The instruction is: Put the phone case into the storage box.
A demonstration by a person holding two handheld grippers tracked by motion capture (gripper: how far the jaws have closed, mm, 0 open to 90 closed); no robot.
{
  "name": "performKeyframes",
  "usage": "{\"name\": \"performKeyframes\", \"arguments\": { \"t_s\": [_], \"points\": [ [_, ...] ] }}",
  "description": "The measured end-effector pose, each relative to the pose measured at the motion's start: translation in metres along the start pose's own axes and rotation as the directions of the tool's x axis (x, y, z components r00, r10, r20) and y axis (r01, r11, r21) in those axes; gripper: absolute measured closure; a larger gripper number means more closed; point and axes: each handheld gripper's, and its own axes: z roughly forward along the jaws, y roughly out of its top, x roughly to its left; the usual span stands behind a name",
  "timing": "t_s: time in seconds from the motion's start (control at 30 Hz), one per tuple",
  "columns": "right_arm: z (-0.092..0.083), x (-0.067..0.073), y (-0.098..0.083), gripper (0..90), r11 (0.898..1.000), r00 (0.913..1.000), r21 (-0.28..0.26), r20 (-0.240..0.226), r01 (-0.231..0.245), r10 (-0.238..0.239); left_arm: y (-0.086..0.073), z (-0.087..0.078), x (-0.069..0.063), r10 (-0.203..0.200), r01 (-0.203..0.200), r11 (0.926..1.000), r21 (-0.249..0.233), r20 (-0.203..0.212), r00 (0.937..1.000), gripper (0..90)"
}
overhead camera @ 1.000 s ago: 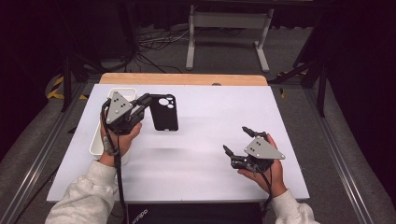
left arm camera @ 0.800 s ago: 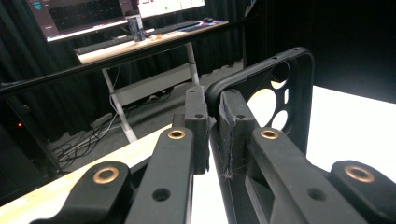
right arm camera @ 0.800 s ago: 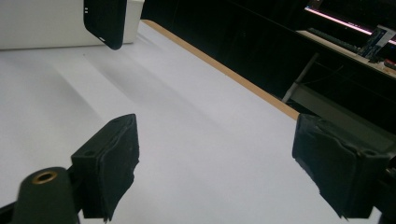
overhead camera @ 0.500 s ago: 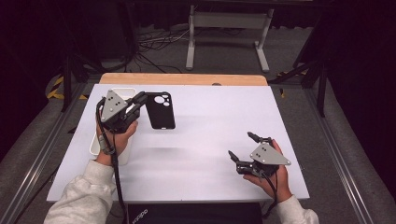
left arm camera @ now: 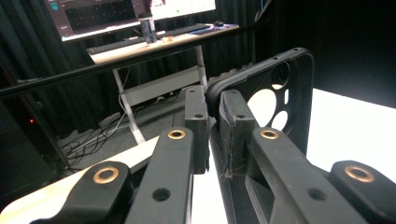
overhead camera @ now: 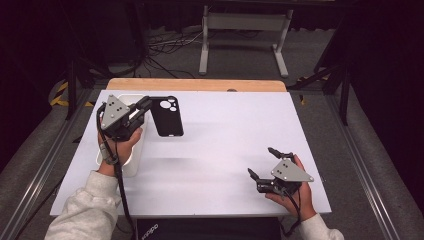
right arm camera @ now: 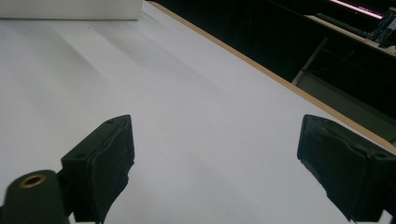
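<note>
Your left tongs (left arm camera: 212,130) pinch black phone case (overhead camera: 167,116) rim, seen close up. Right tongs (overhead camera: 262,162) gape wide, well right of case, over white worktop (overhead camera: 225,130).

Your right gripper (overhead camera: 264,163) now sits lower and nearer you; the phone case (overhead camera: 167,116) has shifted left.

left gripper (overhead camera: 146,103) raised, fingers pinched shut; right gripper (overhead camera: 262,164) low, fingers apparently spread wide.

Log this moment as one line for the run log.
left gripper: shut on phone case edge, lifted | right gripper: open, empty, low over table
</note>
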Motion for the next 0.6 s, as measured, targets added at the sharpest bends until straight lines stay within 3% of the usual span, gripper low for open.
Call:
{"name": "performKeyframes", "arguments": {
  "t_s": [0.27, 0.6],
  "points": [
    [0.003, 0.003, -0.005, 11.4, 1.000, 1.0000, 0.029, -0.004, 0.002, -0.001, 0.004, -0.006, 0.012, 0.004, -0.004, 0.9999, -0.010, -0.019, 0.9998, 83.4],
    [0.005, 0.006, -0.002, 11.4, 1.000, 0.9999, 0.023, -0.015, 0.003, -0.002, 0.007, -0.015, 0.026, -0.004, 0.003, 0.9997, -0.024, -0.045, 0.9990, 83.4]
  ]
}}
